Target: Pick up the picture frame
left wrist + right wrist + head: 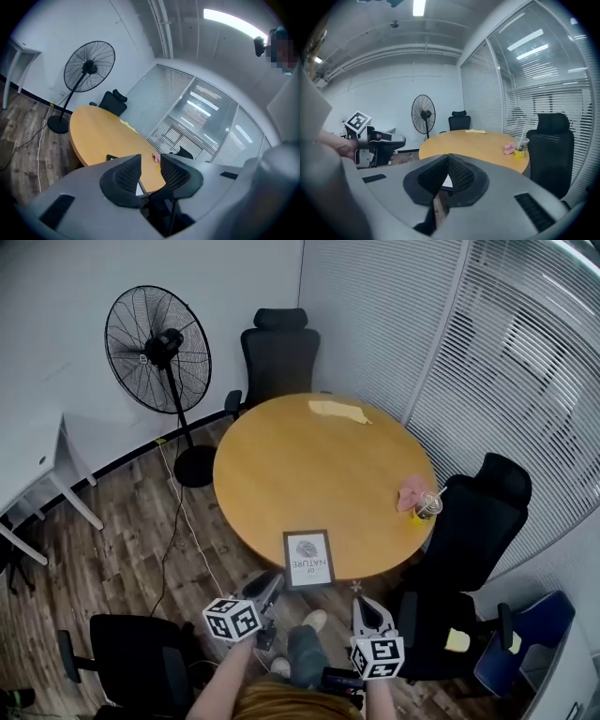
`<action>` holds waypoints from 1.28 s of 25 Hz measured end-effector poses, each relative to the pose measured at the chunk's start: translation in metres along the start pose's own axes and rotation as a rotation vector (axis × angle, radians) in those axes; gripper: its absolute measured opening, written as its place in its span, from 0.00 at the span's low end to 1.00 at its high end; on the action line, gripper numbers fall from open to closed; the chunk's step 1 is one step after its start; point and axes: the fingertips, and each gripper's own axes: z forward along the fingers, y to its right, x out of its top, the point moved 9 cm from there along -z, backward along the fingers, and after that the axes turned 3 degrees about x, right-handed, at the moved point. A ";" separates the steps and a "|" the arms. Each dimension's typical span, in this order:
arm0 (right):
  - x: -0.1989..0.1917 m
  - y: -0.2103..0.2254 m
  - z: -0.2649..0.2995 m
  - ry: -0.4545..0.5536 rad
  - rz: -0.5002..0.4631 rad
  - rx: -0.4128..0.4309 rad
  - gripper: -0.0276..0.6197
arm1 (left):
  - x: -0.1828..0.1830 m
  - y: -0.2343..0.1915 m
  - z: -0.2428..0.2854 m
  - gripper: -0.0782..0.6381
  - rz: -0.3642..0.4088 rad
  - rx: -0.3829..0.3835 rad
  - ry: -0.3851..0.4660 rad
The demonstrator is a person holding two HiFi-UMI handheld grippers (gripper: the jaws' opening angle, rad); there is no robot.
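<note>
The picture frame point(308, 559), black-edged with a white print, lies flat at the near rim of the round wooden table point(319, 465). My left gripper point(273, 583) hovers just off the table's edge at the frame's left corner, its jaws apart with nothing between them. In the left gripper view the gripper point(150, 164) looks across the tabletop, and a black corner of the frame point(111, 157) shows behind one pad. My right gripper point(362, 602) is below the frame's right corner, off the table. In the right gripper view its tips point(448, 157) meet, and a bit of the frame point(446, 181) shows beneath.
A plastic cup with a straw point(427, 506) and a pink thing point(411, 491) sit at the table's right edge, a yellow cloth point(339, 411) at the far side. A standing fan point(159, 343) and black office chairs point(483, 512) ring the table; another chair point(141, 657) is at my left.
</note>
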 end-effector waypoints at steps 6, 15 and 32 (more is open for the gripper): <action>-0.002 0.003 0.029 -0.025 -0.012 0.044 0.06 | 0.000 -0.009 0.027 0.33 0.008 0.001 -0.054; -0.016 0.032 0.055 -0.087 0.031 0.037 0.06 | -0.011 -0.036 0.048 0.33 -0.046 0.061 -0.112; -0.046 0.049 0.104 -0.237 0.000 0.079 0.06 | -0.065 -0.085 0.083 0.39 -0.194 0.127 -0.333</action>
